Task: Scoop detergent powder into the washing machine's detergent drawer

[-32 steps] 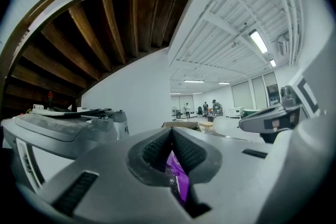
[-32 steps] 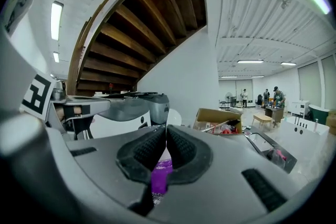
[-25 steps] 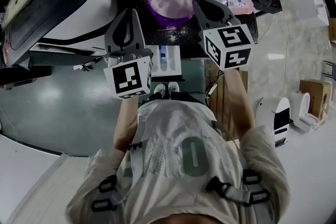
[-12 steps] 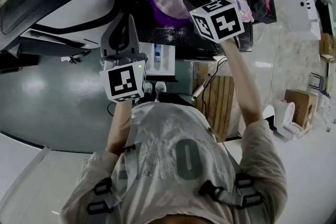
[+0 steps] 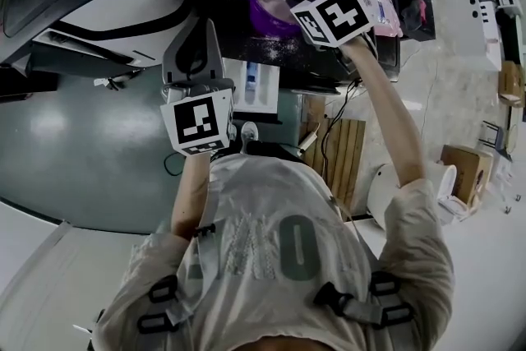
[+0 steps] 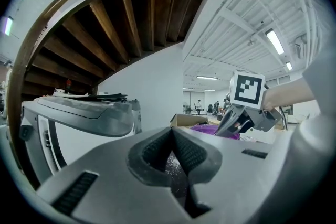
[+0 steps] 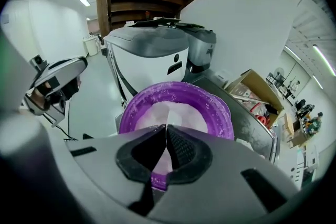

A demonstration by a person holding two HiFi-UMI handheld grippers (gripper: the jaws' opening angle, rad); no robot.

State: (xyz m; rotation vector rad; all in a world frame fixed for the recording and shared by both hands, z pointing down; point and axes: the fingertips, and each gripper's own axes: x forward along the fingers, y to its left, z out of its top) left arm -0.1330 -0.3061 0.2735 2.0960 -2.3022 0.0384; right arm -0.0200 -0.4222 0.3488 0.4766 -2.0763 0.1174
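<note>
powder: white detergent powder (image 7: 181, 113) lies in purple bowl (image 7: 134, 107) on dark top (image 5: 226, 8) | right gripper (image 7: 167, 126): at the bowl, jaws pressed together on what looks like a thin white scoop (image 7: 169, 118) | detergent drawer (image 5: 261, 86): open at the top's near edge | left gripper (image 6: 172, 129): jaws together, empty, beside the drawer

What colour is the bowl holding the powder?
Purple bowl, white powder inside. It shows best in the right gripper view.
</note>
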